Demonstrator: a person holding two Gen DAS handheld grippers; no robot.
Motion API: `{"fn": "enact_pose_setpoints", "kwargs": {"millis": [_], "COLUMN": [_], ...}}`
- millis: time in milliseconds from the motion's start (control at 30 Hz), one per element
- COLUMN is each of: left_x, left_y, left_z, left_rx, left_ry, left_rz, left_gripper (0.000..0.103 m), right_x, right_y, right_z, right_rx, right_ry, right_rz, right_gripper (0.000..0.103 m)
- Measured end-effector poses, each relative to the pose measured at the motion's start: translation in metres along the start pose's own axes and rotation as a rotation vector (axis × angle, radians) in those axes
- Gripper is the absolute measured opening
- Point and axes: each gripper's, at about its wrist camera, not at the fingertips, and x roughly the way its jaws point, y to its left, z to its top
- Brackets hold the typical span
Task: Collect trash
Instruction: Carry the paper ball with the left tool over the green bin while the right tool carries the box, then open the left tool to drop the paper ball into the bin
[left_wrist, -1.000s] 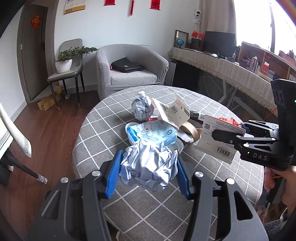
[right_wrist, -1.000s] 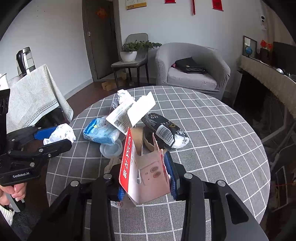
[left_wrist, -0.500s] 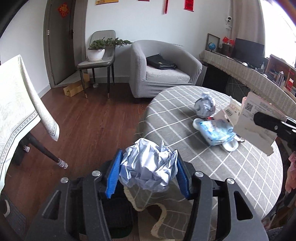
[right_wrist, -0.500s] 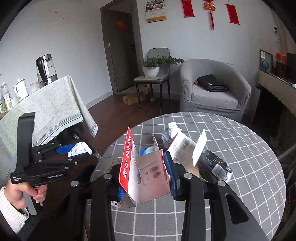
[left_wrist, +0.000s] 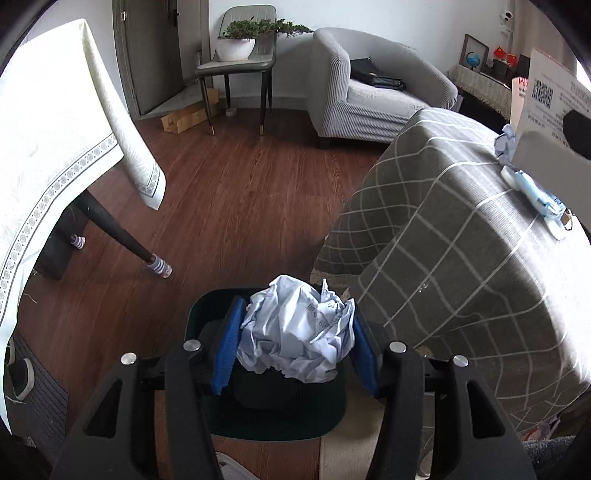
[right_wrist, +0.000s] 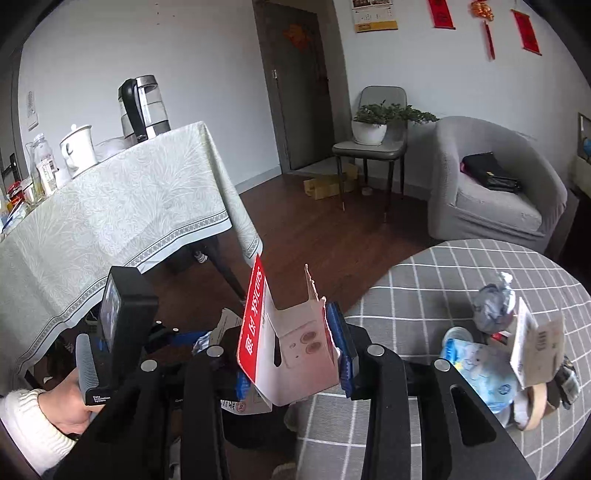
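My left gripper (left_wrist: 293, 341) is shut on a crumpled ball of pale blue paper (left_wrist: 295, 334) and holds it directly over a dark bin (left_wrist: 273, 406) on the floor beside the round table (left_wrist: 461, 258). My right gripper (right_wrist: 295, 354) is shut on a torn red and white carton (right_wrist: 284, 350) near the table's left edge. The left gripper (right_wrist: 177, 338) also shows in the right wrist view, low at the left. More trash lies on the table: a crumpled paper ball (right_wrist: 493, 304), a blue wipes packet (right_wrist: 480, 369) and card pieces (right_wrist: 535, 343).
A second table with a pale cloth (right_wrist: 110, 214) carries a kettle (right_wrist: 142, 107) and cups at the left; its leg (left_wrist: 118, 232) stands near the bin. A grey armchair (right_wrist: 491, 184) and a chair with a plant (right_wrist: 373, 136) stand at the back. Wood floor lies between.
Both grippers have swung left, away from the table's middle. The left one has come down with the paper ball over the bin. The right one still holds the carton.
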Motion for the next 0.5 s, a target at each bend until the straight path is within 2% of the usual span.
{"fn": "enact_pose_setpoints", "kwargs": {"millis": [267, 500], "left_x": [0.023, 0.033], "left_y": [0.04, 0.062], "left_z": [-0.02, -0.037], "left_rx": [-0.03, -0.043], "left_ry": [0.101, 0.152], "left_rz": [0.042, 0.059], "left_gripper": [0.057, 0.058], "right_x": [0.04, 0.07], "right_y": [0.027, 0.041], "right_z": [0.004, 0.003], "right_rx": [0.008, 0.01], "right_ry": [0.054, 0.093], "right_rz": [0.055, 0.079], "right_gripper": [0.037, 0.037]}}
